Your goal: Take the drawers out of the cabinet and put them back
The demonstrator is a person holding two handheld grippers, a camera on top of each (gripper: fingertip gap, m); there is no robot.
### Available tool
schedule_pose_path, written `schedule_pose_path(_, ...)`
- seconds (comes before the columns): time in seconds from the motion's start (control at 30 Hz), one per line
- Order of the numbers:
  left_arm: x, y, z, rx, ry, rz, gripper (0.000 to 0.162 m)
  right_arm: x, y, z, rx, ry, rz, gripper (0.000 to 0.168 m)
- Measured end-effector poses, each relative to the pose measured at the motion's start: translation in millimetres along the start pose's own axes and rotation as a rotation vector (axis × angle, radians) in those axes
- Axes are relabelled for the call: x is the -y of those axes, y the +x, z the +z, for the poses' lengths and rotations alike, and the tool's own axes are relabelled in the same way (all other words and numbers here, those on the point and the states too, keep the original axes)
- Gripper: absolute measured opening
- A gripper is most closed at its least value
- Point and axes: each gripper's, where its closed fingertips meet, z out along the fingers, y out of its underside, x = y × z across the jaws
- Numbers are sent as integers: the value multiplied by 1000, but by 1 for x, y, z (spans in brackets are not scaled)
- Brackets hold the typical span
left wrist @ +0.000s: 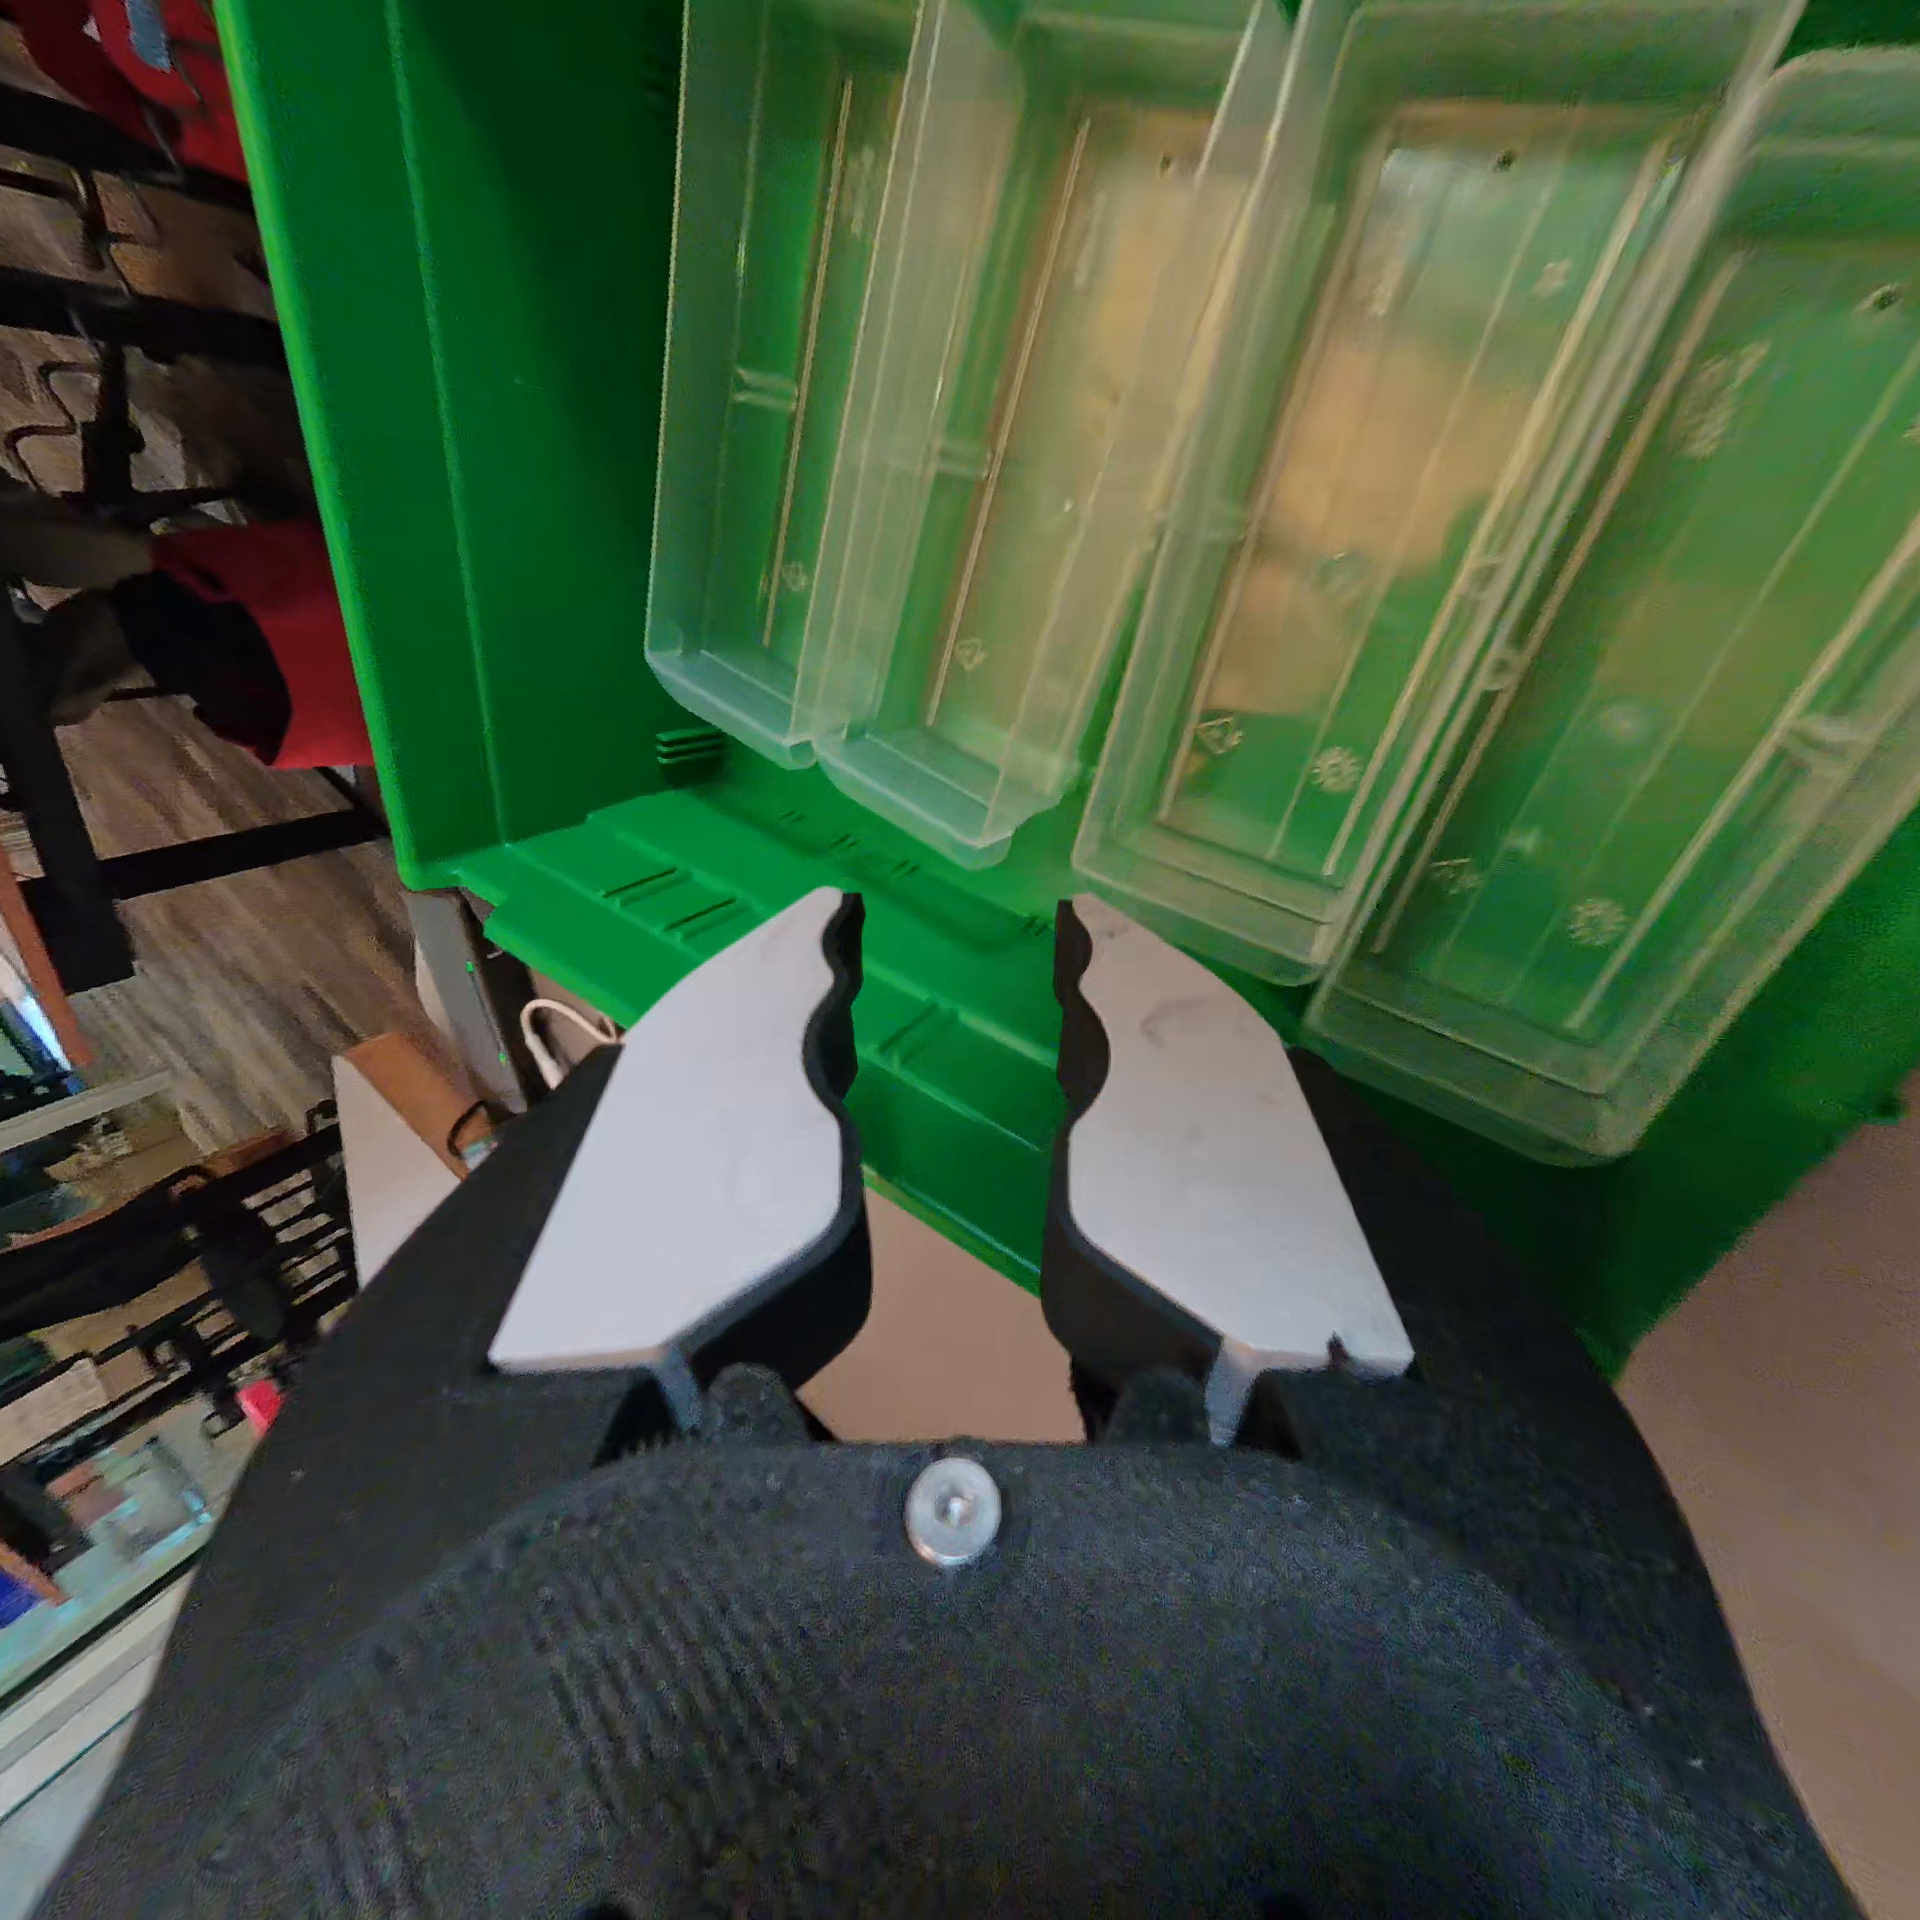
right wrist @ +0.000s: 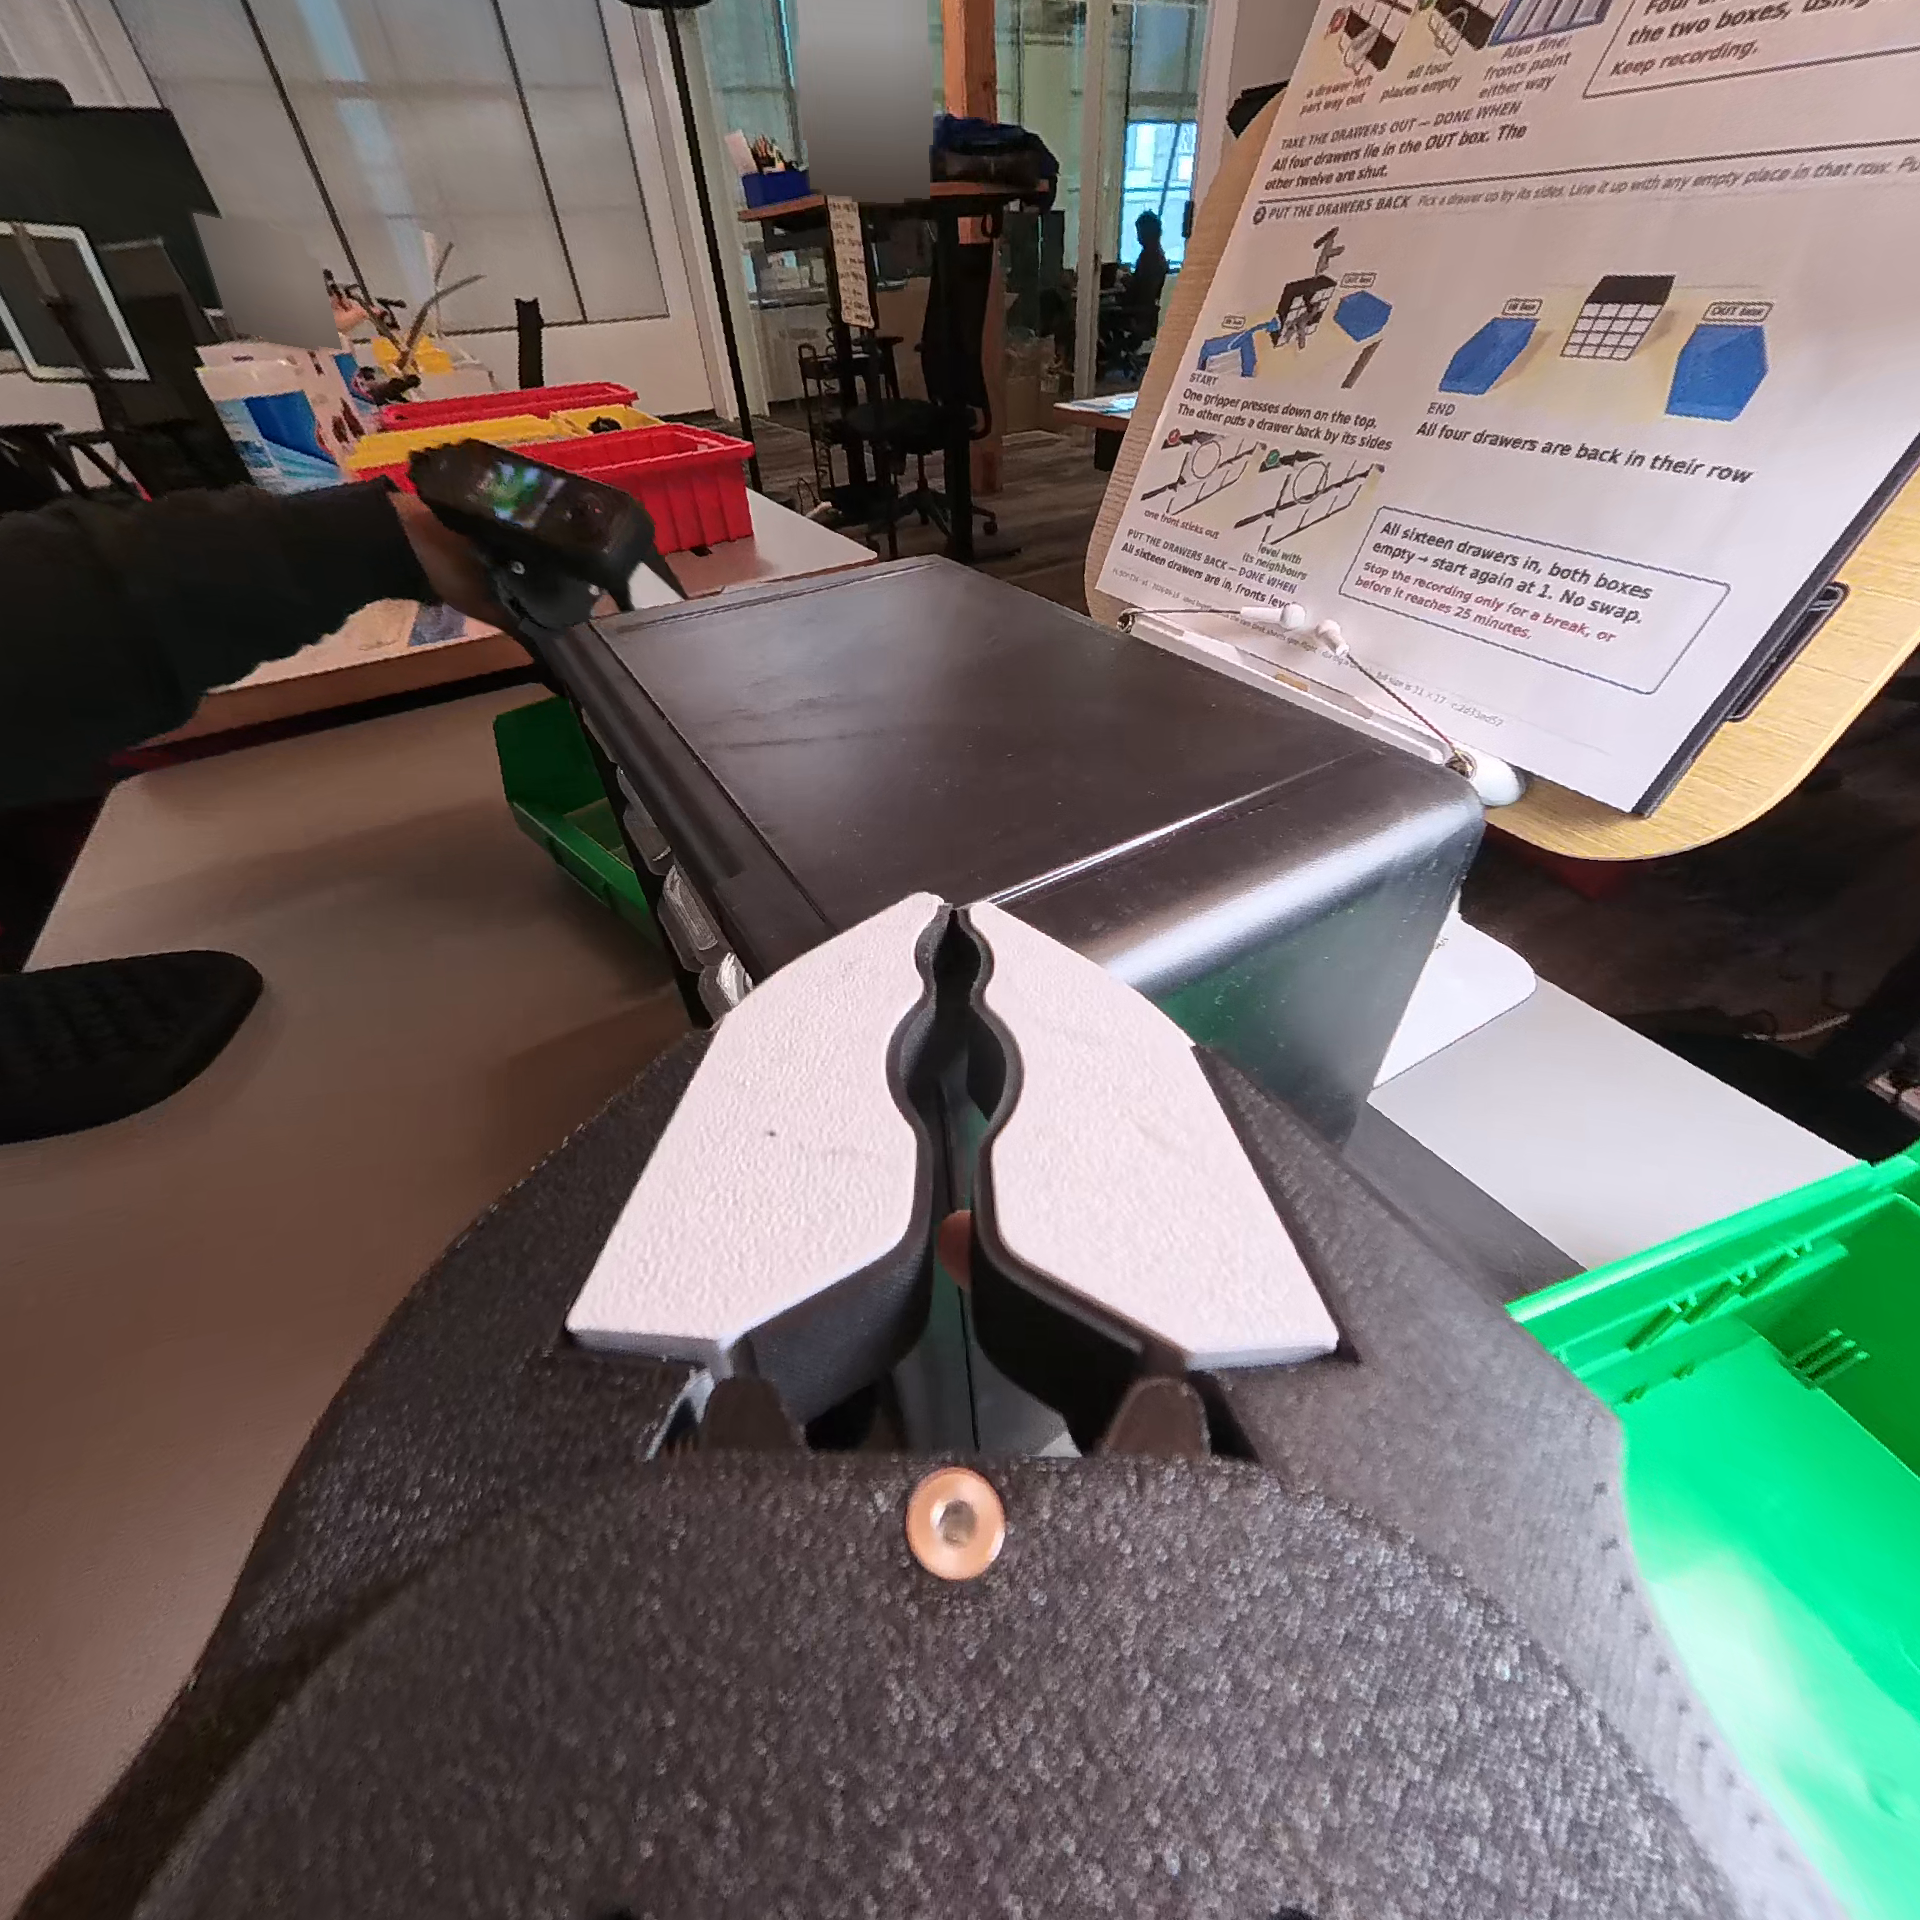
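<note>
Left gripper: jaws stand apart with a moderate gap, nothing between them. The tips hover over the near rim of a green bin; whether they touch it cannot be told.

Inside that bin: four clear plastic drawers, counted side by side, overlapping like tiles, each leaning on its neighbour. All four look empty. The green shows through their walls. The bin sits on a pale bench.

Right gripper: jaws drawn together, tips meeting or all but meeting, with only the scalloped hollow between the pads left open; nothing is seen held. The tips sit at the near top corner of the black cabinet; contact with the cabinet cannot be confirmed from this view.

Cabinet: one, black, flat glossy top. It stands on the bench, and a few clear drawer fronts show along its left face.

Right wrist view also shows the other gripper at the far end of the cabinet, held by a hand in a dark sleeve, and the edge of a green bin below it. A second green bin lies at the right, just beside the cabinet; what is in it cannot be seen.

Behind the cabinet: one printed instruction sheet on a tilted wooden board. Farther back: red and yellow bins on another bench.
</note>
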Motion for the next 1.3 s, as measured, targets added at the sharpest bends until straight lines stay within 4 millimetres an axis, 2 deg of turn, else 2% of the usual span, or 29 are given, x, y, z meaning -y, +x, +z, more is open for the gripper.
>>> schedule_pose_path(0.17,-2,-16,23,-11,-64,143,30,0,0,0,1,17,9,0)
schedule_pose_path(0.37,-9,-76,53,161,-189,405,24,0,0,0,12,28,15,0)
schedule_pose_path(0.47,-1,-89,68,187,-178,540,28,0,0,0,25,37,28,0)
schedule_pose_path(0.6,6,-89,86,188,-203,853,35,1,0,-1,50,59,43,0)
schedule_pose_path(0.8,4,-91,98,124,-254,1088,42,1,0,0,56,68,45,0)
schedule_pose_path(0.97,7,-84,110,131,-242,1137,41,1,0,-1,42,56,34,0)
schedule_pose_path(1.07,7,-84,107,117,-228,1107,26,1,0,-1,43,61,38,0)
schedule_pose_path(1.3,7,-86,108,193,-221,1154,26,1,0,-1,39,61,33,0)
